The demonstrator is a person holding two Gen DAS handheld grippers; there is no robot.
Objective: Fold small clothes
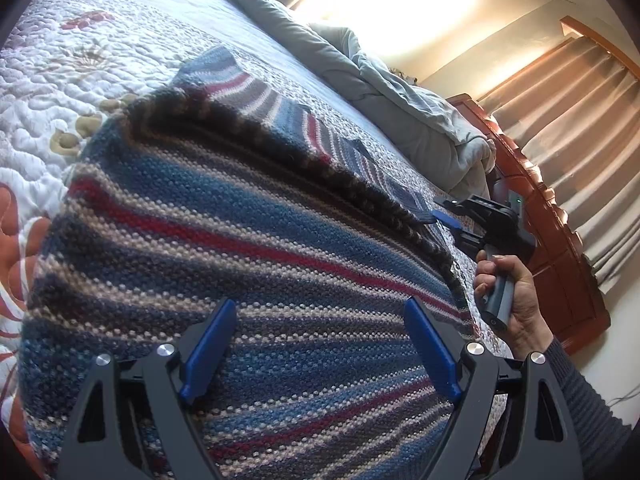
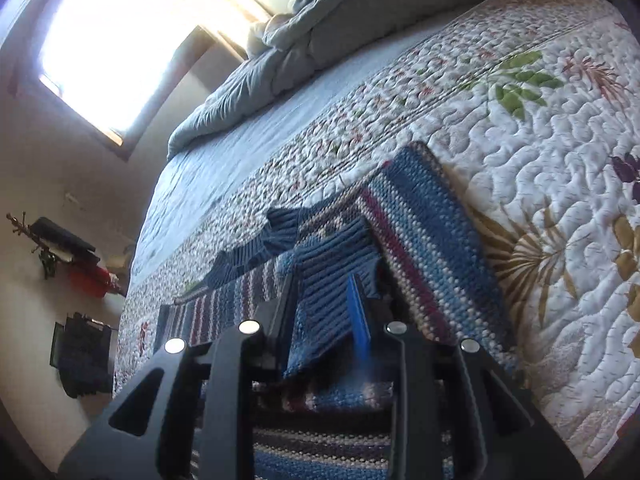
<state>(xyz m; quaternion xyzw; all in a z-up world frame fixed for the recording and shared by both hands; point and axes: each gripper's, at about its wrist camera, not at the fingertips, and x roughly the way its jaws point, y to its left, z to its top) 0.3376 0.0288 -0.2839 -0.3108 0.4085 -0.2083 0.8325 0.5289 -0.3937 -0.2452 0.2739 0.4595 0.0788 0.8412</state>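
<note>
Left wrist view: the left tool [image 1: 316, 354] stands with its blue fingers [image 1: 208, 350] spread wide. Nothing lies between them; they hover over the striped knit sweater [image 1: 224, 240]. The sweater lies spread on the quilted bedspread [image 1: 60, 80] of the bed, with one edge folded over into a dark raised ridge running diagonally across the garment. At the far right end of that ridge, the right tool [image 1: 442, 216] meets the sweater edge, carried by a hand [image 1: 508, 292] in a dark ribbed sleeve [image 1: 588, 396]. A grey duvet [image 1: 400, 92] lies bunched along the far side of the bed, with a wooden bed frame [image 1: 552, 216] and curtains [image 1: 580, 128] behind it.

Right wrist view: the right tool [image 2: 326, 300] stands narrowly parted, with a ribbed blue portion of the sweater [image 2: 328, 280] between its fingers. One blue finger [image 2: 358, 320] lies against the knit. The frame is blurred here; a firm grip cannot be confirmed. The remainder of the sweater rests flat on the bedspread [image 2: 540, 152]. A bright window [image 2: 132, 32] is at upper left.
</note>
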